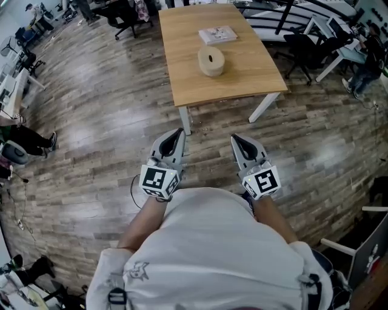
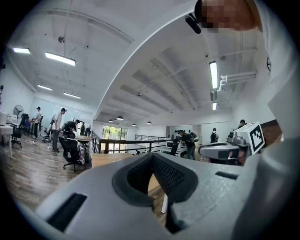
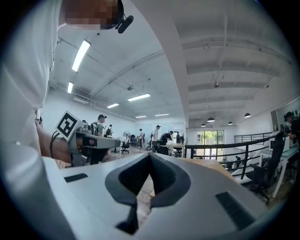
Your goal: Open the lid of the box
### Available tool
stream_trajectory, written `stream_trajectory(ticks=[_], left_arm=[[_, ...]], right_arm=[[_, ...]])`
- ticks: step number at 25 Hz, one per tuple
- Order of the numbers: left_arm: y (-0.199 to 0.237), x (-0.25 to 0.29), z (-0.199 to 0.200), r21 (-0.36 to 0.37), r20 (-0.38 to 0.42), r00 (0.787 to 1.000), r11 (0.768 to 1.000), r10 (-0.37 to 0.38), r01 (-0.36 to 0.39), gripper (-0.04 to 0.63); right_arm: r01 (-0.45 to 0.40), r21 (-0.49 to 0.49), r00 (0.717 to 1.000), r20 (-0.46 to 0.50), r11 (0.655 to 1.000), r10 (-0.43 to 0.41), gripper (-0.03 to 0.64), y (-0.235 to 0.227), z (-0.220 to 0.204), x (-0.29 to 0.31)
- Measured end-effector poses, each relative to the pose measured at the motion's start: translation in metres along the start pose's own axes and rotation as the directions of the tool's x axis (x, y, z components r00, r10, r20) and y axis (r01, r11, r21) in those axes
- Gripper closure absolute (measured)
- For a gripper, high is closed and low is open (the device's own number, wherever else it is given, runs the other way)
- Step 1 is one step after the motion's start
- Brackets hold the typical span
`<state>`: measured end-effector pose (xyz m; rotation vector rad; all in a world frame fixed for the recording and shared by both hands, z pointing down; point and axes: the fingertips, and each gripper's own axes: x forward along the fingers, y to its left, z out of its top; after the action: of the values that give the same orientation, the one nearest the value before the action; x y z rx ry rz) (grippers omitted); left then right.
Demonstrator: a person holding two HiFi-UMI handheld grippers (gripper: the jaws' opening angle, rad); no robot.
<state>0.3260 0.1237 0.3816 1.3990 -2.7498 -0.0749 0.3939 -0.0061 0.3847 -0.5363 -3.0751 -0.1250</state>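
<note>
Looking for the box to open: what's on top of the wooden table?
A round tan box with its lid on, and a flat white packet beyond it. The lid hides the box's contents.

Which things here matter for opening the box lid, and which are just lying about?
Job: round beige box (likely the one meant) on the light wooden table; left tool and right tool, both shut, empty.
Lying about: flat white rectangular packet behind it; black office chair.
</note>
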Motion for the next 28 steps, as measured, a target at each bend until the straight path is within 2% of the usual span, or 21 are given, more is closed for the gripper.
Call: stream_trajectory(ticks=[11, 12, 13, 15, 18, 28], left_arm=[[0.007, -0.003, 0.003, 0.01, 0.041, 0.999, 0.999, -0.031, 0.031, 0.579], [0.007, -0.002, 0.004, 0.015, 0.042, 0.998, 0.999, -0.036, 0.036, 0.554], [0.007, -0.002, 0.004, 0.019, 0.04, 0.998, 0.999, -0.042, 0.042, 0.525], [0.008, -0.001, 0.002, 0.023, 0.032, 0.998, 0.998, -0.053, 0.052, 0.478], [0.016, -0.001, -0.004, 0.014, 0.013, 0.998, 0.998, -0.059, 0.058, 0.402], [0.073, -0.008, -0.011, 0.003, 0.011, 0.998, 0.998, -0.063, 0.063, 0.385]], right_arm=[[0.02, -0.018, 1.0, -0.008, 1.0, -0.02, 0.611, 0.004, -0.001, 0.016], [0.02, -0.015, 1.0, -0.011, 1.0, -0.02, 0.594, 0.005, -0.002, 0.017], [0.021, -0.011, 1.0, -0.013, 1.0, -0.021, 0.545, 0.006, -0.002, 0.019], [0.026, -0.003, 1.0, -0.016, 1.0, -0.026, 0.489, 0.007, -0.003, 0.023], [0.033, 0.0, 0.999, -0.019, 0.999, -0.033, 0.442, 0.01, -0.004, 0.03], [0.031, 0.001, 0.998, -0.047, 1.0, -0.031, 0.434, 0.032, -0.009, 0.084]])
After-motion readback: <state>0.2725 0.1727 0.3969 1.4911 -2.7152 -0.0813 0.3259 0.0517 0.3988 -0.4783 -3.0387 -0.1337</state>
